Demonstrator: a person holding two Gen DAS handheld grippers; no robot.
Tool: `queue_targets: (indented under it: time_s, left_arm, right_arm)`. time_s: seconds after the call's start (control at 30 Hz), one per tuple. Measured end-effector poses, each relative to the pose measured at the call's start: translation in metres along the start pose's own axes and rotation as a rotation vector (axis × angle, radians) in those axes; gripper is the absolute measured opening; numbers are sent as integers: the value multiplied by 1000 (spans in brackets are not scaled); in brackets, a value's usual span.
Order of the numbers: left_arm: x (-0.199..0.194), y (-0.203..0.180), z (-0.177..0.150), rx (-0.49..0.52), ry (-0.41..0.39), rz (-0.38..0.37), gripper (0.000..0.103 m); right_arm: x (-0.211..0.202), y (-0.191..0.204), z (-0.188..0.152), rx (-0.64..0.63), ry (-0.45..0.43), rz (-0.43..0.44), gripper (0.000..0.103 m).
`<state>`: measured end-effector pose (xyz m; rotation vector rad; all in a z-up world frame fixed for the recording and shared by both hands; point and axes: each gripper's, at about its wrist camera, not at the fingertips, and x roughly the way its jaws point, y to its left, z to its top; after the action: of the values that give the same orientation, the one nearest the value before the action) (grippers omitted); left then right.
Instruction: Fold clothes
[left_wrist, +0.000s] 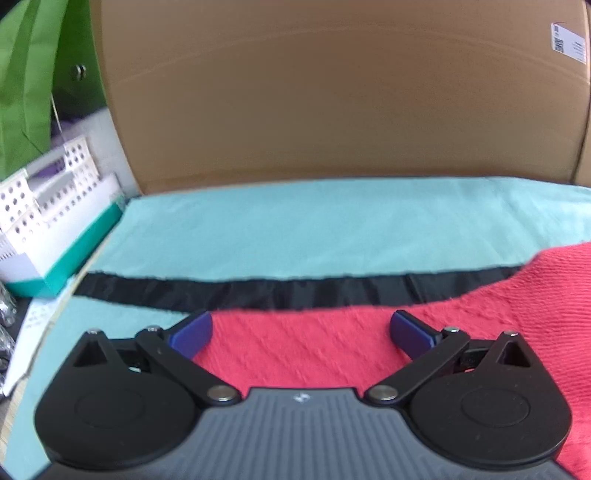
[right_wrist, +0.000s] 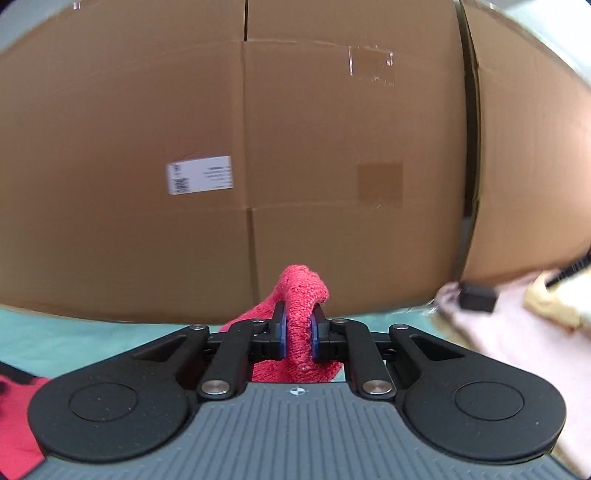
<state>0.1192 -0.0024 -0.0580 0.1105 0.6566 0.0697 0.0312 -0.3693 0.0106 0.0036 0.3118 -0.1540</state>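
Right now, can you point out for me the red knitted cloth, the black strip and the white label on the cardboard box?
red knitted cloth (right_wrist: 303, 295): right wrist view, the bunched fold above the jaws.
black strip (left_wrist: 258, 291): left wrist view, its middle.
white label (right_wrist: 201, 174): right wrist view, its centre.

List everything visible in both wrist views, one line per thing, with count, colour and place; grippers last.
red knitted garment: 1, red, spread on the teal cloth, one bunch pinched in the right gripper
black strip of fabric: 1, black, lying across the teal cloth at the garment's far edge
teal cloth: 1, teal, covering the work surface
cardboard boxes: at least 2, brown, standing behind the cloth
white label: 1, white, on a box face
perforated organiser: 1, white, far left
green bag: 1, green, upper left
left gripper: 1, black with blue pads, open over the garment
right gripper: 1, black with blue pads, shut on the garment
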Motion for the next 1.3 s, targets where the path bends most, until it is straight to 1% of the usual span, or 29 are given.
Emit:
queue_targets:
  time_s: [0.07, 0.1, 0.2, 0.27, 0.3, 0.33, 0.37, 0.4, 0.43, 0.47, 0.5, 0.53, 0.57, 0.6, 0.63, 0.67, 0.7, 0.8, 0.83, 0.87, 0.9, 0.97, 1.0, 1.03, 1.07, 1.13, 1.2, 1.27, 1.3]
  left_arm:
    - [2, -2, 2, 8, 3, -7, 102]
    - [2, -2, 3, 16, 5, -15, 102]
    - [0, 0, -1, 31, 6, -39, 102]
    - [-2, 4, 2, 17, 22, -69, 102]
    - [-4, 7, 3, 8, 31, -84, 102]
    - [-6, 8, 7, -13, 32, -114, 102]
    - [-10, 9, 11, -37, 32, -148, 102]
    - [-14, 7, 14, -37, 36, -179, 102]
    - [-18, 4, 17, -29, 41, -210, 102]
    - [-24, 0, 17, -6, 38, -236, 102]
    - [-31, -4, 16, 23, 33, -261, 102]
    - [-38, -7, 12, 55, 27, -274, 102]
    - [-45, -8, 7, 89, 20, -282, 102]
    - [-52, -10, 1, 122, 13, -290, 102]
    - [-55, -9, -1, 128, 11, -284, 102]
    - [-56, -7, -3, 127, 11, -274, 102]
    - [-57, -5, -5, 125, 10, -264, 102]
    - [-61, 1, -11, 121, 9, -234, 102]
    - [-62, 3, -13, 120, 8, -224, 102]
    - [-64, 5, -15, 118, 7, -213, 102]
    - [-65, 7, -17, 117, 7, -203, 102]
    - [-68, 10, -20, 111, 2, -194, 102]
    - [-71, 10, -20, 112, -2, -197, 102]
    - [-75, 10, -22, 121, -7, -200, 102]
    - [-79, 9, -24, 138, -8, -213, 102]
    - [-88, 7, -30, 178, -10, -244, 102]
    - [-97, 6, -38, 220, -13, -273, 102]
    - [-105, 6, -47, 264, -9, -298, 102]
    - [-107, 5, -52, 284, -7, -310, 102]
  right_arm:
    - [28, 2, -14, -40, 81, -40, 13]
    - [37, 3, -19, -53, 115, -45, 17]
    - [33, 8, -20, -39, 168, 57, 18]
    - [30, 11, -20, -29, 203, 125, 22]
    - [29, 13, -20, -24, 221, 159, 31]
    - [27, 14, -21, -19, 238, 193, 48]
    - [26, 16, -21, -14, 256, 227, 58]
    - [24, 20, -20, -15, 268, 268, 71]
    - [22, 32, -16, -31, 263, 330, 73]
    - [20, 43, -13, -50, 262, 382, 73]
    - [17, 53, -11, -76, 270, 407, 72]
    - [13, 62, -11, -93, 286, 450, 71]
    - [6, 64, -14, -83, 319, 539, 71]
    - [0, 67, -16, -73, 353, 627, 67]
    - [-8, 70, -20, -71, 380, 711, 67]
    - [-22, 75, -24, -100, 389, 778, 67]
    - [-38, 82, -29, -160, 385, 825, 67]
    - [-86, 109, -43, -333, 359, 898, 69]
    - [-101, 118, -47, -385, 354, 907, 69]
    - [-112, 127, -51, -441, 340, 886, 70]
    - [-119, 135, -58, -505, 327, 849, 69]
    - [-126, 148, -73, -614, 301, 771, 62]
    - [-122, 151, -79, -640, 314, 739, 41]
    - [-118, 155, -86, -665, 327, 707, 18]
    - [-114, 157, -91, -680, 341, 680, 16]
    - [-103, 154, -88, -619, 369, 677, 13]
    - [-93, 143, -77, -472, 407, 730, 12]
    - [-77, 124, -68, -248, 473, 868, 12]
    - [-69, 115, -64, -133, 504, 935, 10]
